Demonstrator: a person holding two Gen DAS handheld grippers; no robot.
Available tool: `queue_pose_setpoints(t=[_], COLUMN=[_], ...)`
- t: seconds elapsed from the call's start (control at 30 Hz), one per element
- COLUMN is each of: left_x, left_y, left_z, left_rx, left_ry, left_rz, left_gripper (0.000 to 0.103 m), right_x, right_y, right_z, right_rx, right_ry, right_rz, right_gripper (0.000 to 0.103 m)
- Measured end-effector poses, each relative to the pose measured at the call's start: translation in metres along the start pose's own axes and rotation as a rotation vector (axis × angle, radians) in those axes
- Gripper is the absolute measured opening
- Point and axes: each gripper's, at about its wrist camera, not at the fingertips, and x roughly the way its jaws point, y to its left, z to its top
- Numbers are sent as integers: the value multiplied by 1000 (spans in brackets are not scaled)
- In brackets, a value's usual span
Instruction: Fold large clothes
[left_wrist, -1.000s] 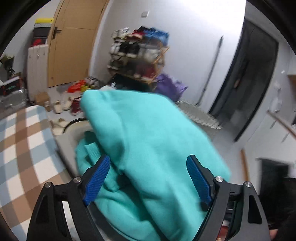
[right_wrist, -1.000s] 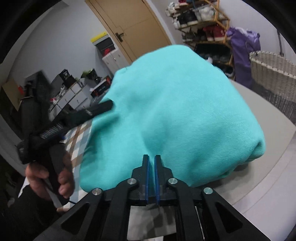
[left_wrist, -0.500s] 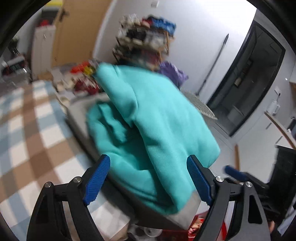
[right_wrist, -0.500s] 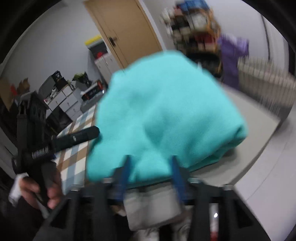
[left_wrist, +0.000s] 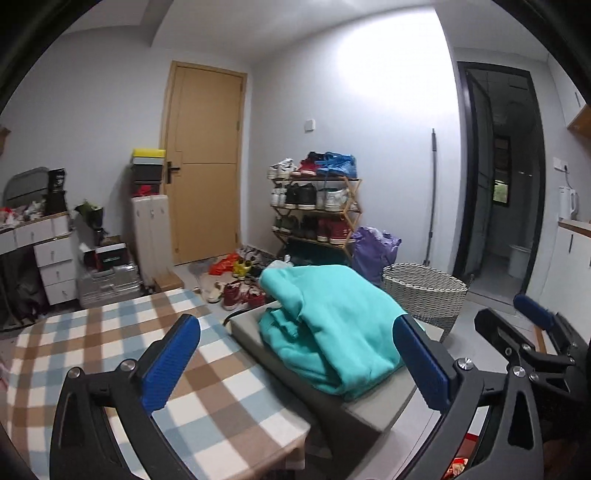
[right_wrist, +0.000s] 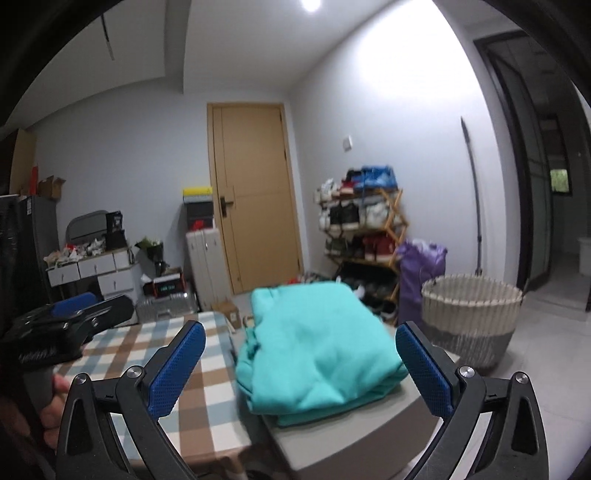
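Observation:
A teal sweatshirt (left_wrist: 332, 325) lies folded in a thick bundle on a grey stool-like block (left_wrist: 373, 406) beside the checked table (left_wrist: 110, 347). It also shows in the right wrist view (right_wrist: 317, 339), on the same grey block (right_wrist: 354, 435). My left gripper (left_wrist: 295, 365) is open and empty, held back from the bundle. My right gripper (right_wrist: 299, 369) is open and empty too, also back from it. The right gripper shows at the right edge of the left wrist view (left_wrist: 532, 325), and the left gripper at the left edge of the right wrist view (right_wrist: 66, 325).
A woven laundry basket (left_wrist: 424, 291) stands on the floor right of the block. Behind are a shoe rack (left_wrist: 314, 206), a purple bag (left_wrist: 373, 247), loose shoes on the floor (left_wrist: 236, 284), a wooden door (left_wrist: 203, 162) and drawers (left_wrist: 51, 258) at left.
Both grippers have pulled back from the sweatshirt and risen. The right gripper was shut at the bundle's edge and has opened. The sweatshirt now rests alone on the block.

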Motion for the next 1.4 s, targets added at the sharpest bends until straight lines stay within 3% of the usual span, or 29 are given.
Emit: queue_pose_setpoints(t=[0.37, 0.47, 0.77, 1.4], left_x=[-5, 3, 26, 12], left_y=[-2, 0, -9, -10], left_z=[-10, -13, -23, -18], left_rx=[-20, -55, -42, -49], left_ry=[35, 31, 29, 26], left_rz=[44, 45, 75, 57], left_gripper=[102, 102, 102, 102], right_x=[-44, -46, -46, -56], right_y=[31, 34, 19, 20], right_z=[-6, -9, -17, -17], right_rx=[-103, -105, -37, -64], right_ry=[-82, -92, -85, -115], right_rz=[-14, -57, -58, -57], right_gripper=[103, 103, 103, 103])
